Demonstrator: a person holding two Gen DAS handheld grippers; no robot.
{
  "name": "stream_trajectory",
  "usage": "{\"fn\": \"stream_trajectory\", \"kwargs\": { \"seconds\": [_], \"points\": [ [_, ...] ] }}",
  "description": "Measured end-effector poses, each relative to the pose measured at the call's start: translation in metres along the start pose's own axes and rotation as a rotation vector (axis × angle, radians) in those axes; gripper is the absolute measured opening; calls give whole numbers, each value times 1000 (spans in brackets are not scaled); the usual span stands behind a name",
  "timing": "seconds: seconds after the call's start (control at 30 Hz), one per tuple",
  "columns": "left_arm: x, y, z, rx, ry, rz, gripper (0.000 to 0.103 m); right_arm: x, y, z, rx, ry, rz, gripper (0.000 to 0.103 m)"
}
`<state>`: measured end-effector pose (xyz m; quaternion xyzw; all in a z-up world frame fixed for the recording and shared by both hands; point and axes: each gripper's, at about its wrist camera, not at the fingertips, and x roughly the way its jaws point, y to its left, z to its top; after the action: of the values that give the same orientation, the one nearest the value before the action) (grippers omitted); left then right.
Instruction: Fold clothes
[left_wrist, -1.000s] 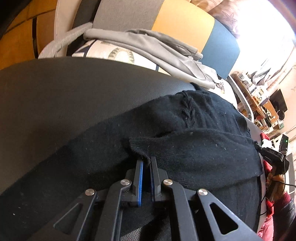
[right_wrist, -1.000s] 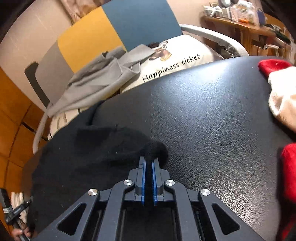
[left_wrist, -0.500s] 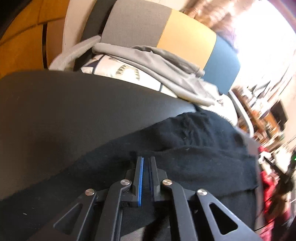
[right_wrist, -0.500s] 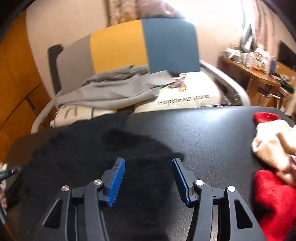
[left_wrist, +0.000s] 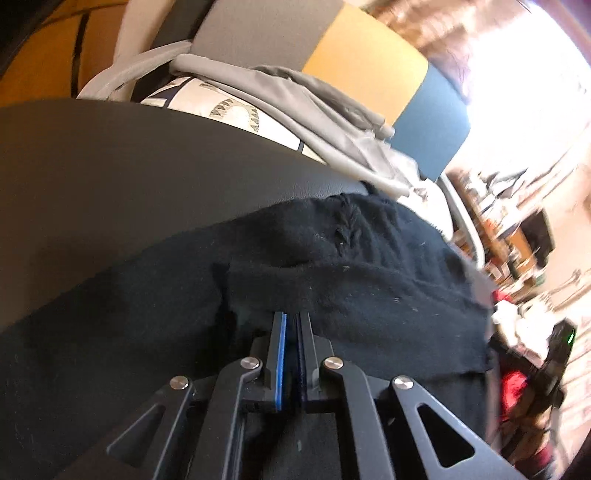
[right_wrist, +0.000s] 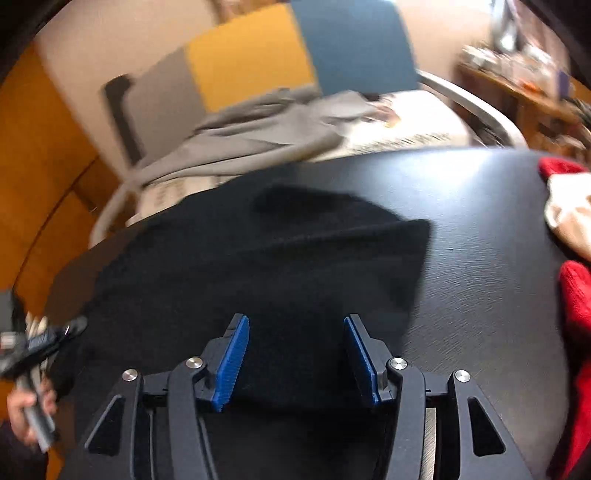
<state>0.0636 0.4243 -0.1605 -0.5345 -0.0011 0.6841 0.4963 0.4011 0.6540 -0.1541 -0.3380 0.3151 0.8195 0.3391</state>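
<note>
A black knit garment (left_wrist: 369, 295) lies spread on the black leather tabletop (left_wrist: 110, 177), with one flap folded over itself. My left gripper (left_wrist: 291, 317) is shut on the near edge of that flap, and the fabric covers its fingertips. In the right wrist view the same garment (right_wrist: 277, 266) lies flat with a pointed corner toward the right. My right gripper (right_wrist: 295, 325) hovers over it, open, with nothing pinched between its blue pads (right_wrist: 232, 354). At the left edge a person's hand (right_wrist: 22, 406) holds the other gripper.
Behind the table (right_wrist: 480, 229) stands a chair with a grey, yellow and blue back (right_wrist: 258, 59). A grey garment (right_wrist: 258, 129) and a white printed cushion (left_wrist: 229, 107) lie on it. Red and cream clothes (right_wrist: 569, 229) sit at the table's right edge. A cluttered desk (right_wrist: 517, 74) is far right.
My right gripper let go of the black garment's corner, opened wide and drew back and up. The released flap now lies flat. My left gripper stayed shut on its edge.
</note>
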Motion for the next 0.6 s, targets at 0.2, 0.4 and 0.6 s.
{"fn": "stream_trajectory", "kwargs": {
  "seconds": [0.2, 0.4, 0.6],
  "points": [
    [-73, 62, -50, -176, -91, 0, 16, -17, 48, -55, -9, 27, 120, 65],
    [-181, 154, -101, -363, -226, 176, 18, -17, 61, -97, 66, 83, 188, 66],
    [-267, 252, -164, -674, -359, 277, 18, -22, 79, -112, 42, 97, 155, 68]
  ]
}}
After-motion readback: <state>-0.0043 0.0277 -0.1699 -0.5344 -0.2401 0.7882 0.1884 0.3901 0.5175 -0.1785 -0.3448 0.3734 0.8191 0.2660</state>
